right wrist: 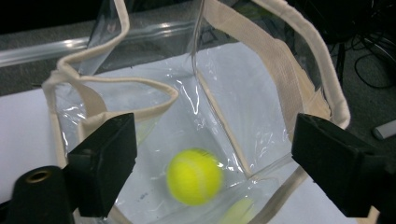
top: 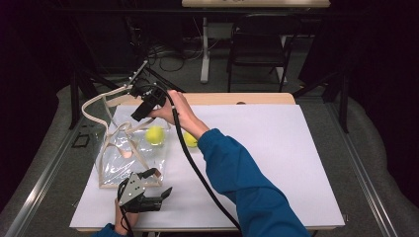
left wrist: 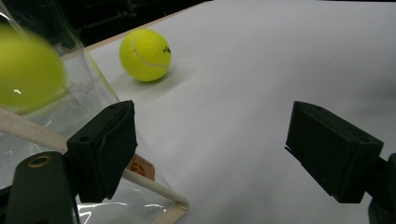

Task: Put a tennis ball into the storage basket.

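A clear plastic tote bag (top: 114,157) with beige straps stands on the left of the white table. My right gripper (top: 141,111) hangs over the bag's mouth, open with nothing between its fingers (right wrist: 105,154). Below the right gripper (right wrist: 215,140), a yellow tennis ball (right wrist: 194,176) shows slightly blurred inside the bag (right wrist: 261,74). From above, this ball (top: 154,134) appears against the bag's right wall. A second tennis ball (top: 190,139) lies on the table just right of the bag, partly behind the forearm. My left gripper (top: 160,186) sits open at the bag's near right corner (left wrist: 159,196), with that second ball (left wrist: 144,55) ahead of it.
The white table top (top: 276,148) spreads to the right of the blue-sleeved forearm (top: 242,182). The right gripper's black cable (top: 195,168) trails across the table toward the front edge. A dark folding chair (top: 259,39) and a table leg (top: 204,49) stand beyond the far edge.
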A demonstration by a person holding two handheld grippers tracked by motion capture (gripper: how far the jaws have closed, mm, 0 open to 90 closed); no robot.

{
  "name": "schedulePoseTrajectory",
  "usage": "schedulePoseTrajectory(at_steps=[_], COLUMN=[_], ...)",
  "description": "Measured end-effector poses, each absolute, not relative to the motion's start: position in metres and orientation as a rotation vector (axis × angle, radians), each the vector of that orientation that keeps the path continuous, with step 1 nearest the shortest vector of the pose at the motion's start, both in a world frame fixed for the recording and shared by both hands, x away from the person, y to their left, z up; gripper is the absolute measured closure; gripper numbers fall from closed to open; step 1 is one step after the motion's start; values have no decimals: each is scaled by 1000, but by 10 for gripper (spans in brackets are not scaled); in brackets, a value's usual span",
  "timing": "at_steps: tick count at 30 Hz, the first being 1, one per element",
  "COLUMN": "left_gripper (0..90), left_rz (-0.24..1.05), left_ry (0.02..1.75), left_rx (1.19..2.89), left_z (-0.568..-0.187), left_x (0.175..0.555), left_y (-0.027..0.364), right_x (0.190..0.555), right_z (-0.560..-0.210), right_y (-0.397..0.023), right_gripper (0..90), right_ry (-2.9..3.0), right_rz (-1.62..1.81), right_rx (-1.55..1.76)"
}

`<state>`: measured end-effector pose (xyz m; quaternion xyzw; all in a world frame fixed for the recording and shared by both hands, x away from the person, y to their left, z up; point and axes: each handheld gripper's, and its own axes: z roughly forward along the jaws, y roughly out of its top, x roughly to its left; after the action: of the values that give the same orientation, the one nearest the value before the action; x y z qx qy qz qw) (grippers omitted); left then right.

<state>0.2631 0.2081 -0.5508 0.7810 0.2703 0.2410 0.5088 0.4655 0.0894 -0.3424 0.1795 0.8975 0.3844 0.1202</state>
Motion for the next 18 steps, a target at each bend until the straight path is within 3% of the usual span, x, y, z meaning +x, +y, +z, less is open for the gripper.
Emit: schedulePoseTrajectory(at_steps=[1, 18], left_gripper=[159, 159], left_rz=[580, 580], left_ry=[651, 653], left_rx=[1882, 1885], left_z=[-551, -551], left_x=[263, 263], left_y=[208, 207], right_x=[466, 460], right_z=[-342, -332], right_y=[89, 59], right_gripper=[13, 0], right_ry=[2623, 2602], right_rz=[1123, 1208], right_rx=[524, 535])
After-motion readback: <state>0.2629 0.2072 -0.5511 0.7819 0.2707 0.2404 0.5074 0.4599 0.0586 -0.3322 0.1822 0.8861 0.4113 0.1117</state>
